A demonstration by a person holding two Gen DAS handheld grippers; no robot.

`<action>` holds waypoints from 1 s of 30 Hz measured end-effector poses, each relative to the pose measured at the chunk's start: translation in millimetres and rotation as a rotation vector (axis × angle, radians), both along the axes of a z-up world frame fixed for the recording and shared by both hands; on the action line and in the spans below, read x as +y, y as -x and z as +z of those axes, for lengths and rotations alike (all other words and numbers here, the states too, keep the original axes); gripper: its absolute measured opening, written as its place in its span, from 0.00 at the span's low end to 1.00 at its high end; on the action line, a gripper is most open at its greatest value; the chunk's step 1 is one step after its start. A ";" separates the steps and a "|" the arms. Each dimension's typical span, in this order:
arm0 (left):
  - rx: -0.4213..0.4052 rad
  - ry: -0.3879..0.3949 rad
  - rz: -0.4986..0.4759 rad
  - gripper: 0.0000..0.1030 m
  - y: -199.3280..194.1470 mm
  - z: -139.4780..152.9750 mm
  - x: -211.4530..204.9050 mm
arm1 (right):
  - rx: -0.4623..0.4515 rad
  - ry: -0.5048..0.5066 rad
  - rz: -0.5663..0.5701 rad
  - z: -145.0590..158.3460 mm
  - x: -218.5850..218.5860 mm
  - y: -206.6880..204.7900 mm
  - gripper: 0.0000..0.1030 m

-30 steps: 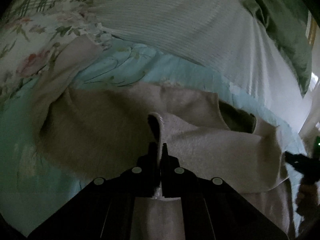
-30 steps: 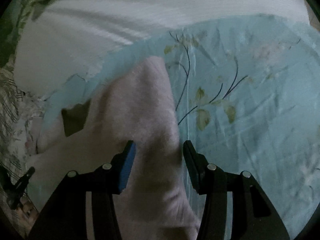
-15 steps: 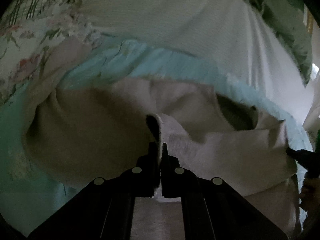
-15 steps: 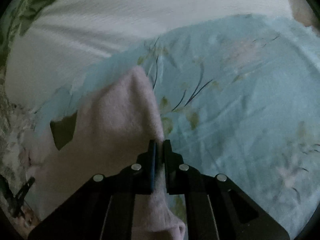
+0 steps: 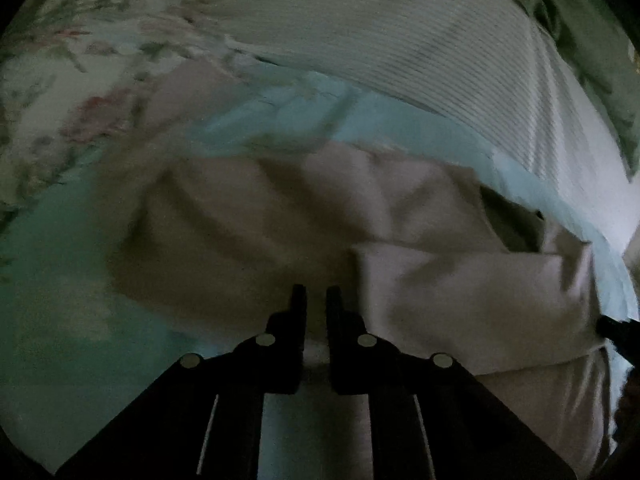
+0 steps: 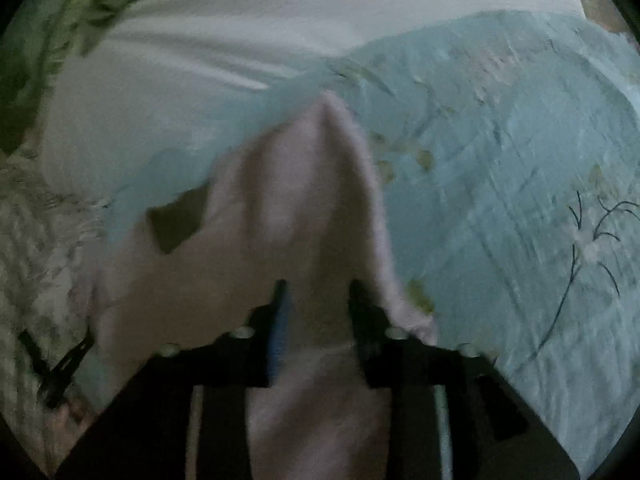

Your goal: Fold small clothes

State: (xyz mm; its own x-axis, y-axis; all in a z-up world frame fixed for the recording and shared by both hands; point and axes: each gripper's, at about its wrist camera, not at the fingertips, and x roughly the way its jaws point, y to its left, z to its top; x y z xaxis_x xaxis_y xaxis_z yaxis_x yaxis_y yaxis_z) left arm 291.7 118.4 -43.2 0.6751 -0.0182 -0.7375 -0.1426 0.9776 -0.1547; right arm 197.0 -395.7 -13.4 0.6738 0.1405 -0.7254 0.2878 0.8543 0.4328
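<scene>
Only the left view shows the white pillow (image 5: 440,52) at 12 o'clock. Both tongs, left (image 5: 316,300) and right (image 6: 318,294), are spread over the pink garment (image 5: 460,296). No writing readable.

A pale blue floral bedsheet (image 6: 500,200) covers the bed. Beyond it lies a white ribbed blanket (image 5: 420,52), with a green leaf-print cloth (image 5: 592,40) at its far edge.
</scene>
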 end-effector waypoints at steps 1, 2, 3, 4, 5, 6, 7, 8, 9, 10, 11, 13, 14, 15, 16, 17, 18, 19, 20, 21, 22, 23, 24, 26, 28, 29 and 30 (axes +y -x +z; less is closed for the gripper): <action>0.000 0.000 0.010 0.16 -0.2 1.9 6.5 | -0.016 0.001 0.016 4.7 7.5 4.6 0.54; 0.002 -0.002 0.026 0.19 -1.1 4.0 15.2 | -0.033 0.007 0.031 10.5 17.1 13.0 0.55; 0.006 -0.006 0.044 0.28 -2.8 6.6 23.7 | -0.048 0.014 0.051 16.3 28.7 21.5 0.55; 0.009 -0.007 0.059 0.41 -5.2 8.9 31.1 | -0.054 0.010 0.069 19.2 37.1 28.5 0.55; 0.014 -0.013 0.087 0.48 -9.3 11.6 40.2 | -0.054 0.001 0.083 20.9 45.9 28.7 0.55; 0.017 -0.022 0.109 0.54 -13.1 13.8 46.1 | -0.056 -0.013 0.099 21.6 53.9 32.9 0.55; 0.020 -0.040 0.128 0.55 -20.2 16.7 52.5 | -0.057 -0.022 0.111 18.7 63.6 38.6 0.55; 0.020 -0.052 0.136 0.56 -25.2 18.6 56.4 | -0.055 -0.034 0.125 18.2 72.0 44.2 0.55; 0.020 -0.074 0.144 0.61 -34.4 20.6 60.9 | -0.051 -0.043 0.133 13.3 77.9 47.1 0.55; 0.025 -0.095 0.147 0.67 -46.7 21.8 65.4 | -0.048 -0.054 0.143 11.6 85.2 51.0 0.55; 0.032 -0.106 0.149 0.69 -56.2 22.3 68.3 | -0.046 -0.062 0.154 10.5 91.8 54.9 0.55; 0.052 -0.123 0.157 0.70 -87.2 22.1 79.4 | -0.038 -0.063 0.167 8.0 101.0 56.7 0.55; 0.067 -0.133 0.163 0.71 -104.5 20.7 84.3 | -0.034 -0.069 0.177 6.7 105.4 57.5 0.55; 0.084 -0.149 0.171 0.72 -121.5 19.3 89.3 | -0.030 -0.076 0.184 5.0 108.4 53.0 0.55; 0.096 -0.164 0.174 0.72 -133.0 16.7 93.8 | -0.024 -0.082 0.189 3.0 112.2 48.3 0.55; 0.112 -0.189 0.180 0.72 -148.5 13.6 97.3 | -0.018 -0.088 0.197 1.2 114.5 48.0 0.55; 0.140 -0.218 0.191 0.72 -167.6 7.9 103.4 | -0.009 -0.091 0.206 -0.5 118.1 47.4 0.55; 0.166 -0.213 0.192 0.72 -181.2 2.5 109.3 | -0.003 -0.088 0.211 -1.5 119.8 44.6 0.55; 0.182 -0.201 0.191 0.72 -191.2 -1.3 115.4 | 0.005 -0.078 0.219 -1.9 122.4 43.9 0.55; 0.209 -0.184 0.191 0.74 -204.6 -8.7 123.7 | 0.009 -0.071 0.224 -2.3 124.9 43.4 0.55; 0.215 -0.176 0.194 0.76 -211.4 -12.4 128.6 | 0.011 -0.069 0.228 -2.4 126.0 43.0 0.55; 0.205 -0.166 0.196 0.76 -215.0 -13.2 132.5 | 0.011 -0.071 0.231 -2.4 126.9 42.6 0.55; 0.179 -0.155 0.197 0.66 -218.2 -11.4 136.7 | 0.010 -0.073 0.232 -2.4 127.5 42.3 0.55; 0.154 -0.158 0.180 0.26 -220.2 -6.7 137.5 | 0.005 -0.075 0.232 -1.9 127.7 42.3 0.55; 0.136 -0.159 0.151 0.04 -217.0 0.2 135.8 | -0.007 -0.083 0.234 -0.8 129.0 43.0 0.55; 0.119 -0.162 0.149 0.04 -212.8 4.1 135.5 | -0.013 -0.087 0.235 -0.2 130.0 43.7 0.55; 0.094 -0.153 0.145 0.03 -205.0 9.9 135.4 | -0.019 -0.092 0.239 0.4 130.6 45.4 0.55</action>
State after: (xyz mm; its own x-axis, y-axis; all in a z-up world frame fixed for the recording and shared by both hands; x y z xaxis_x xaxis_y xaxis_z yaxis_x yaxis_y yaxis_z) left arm 496.6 253.8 -33.3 0.5905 0.1908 -0.7842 -0.2900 0.9569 0.0144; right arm 151.6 -265.1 -13.0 0.6268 0.3618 -0.6901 0.0741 0.8540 0.5151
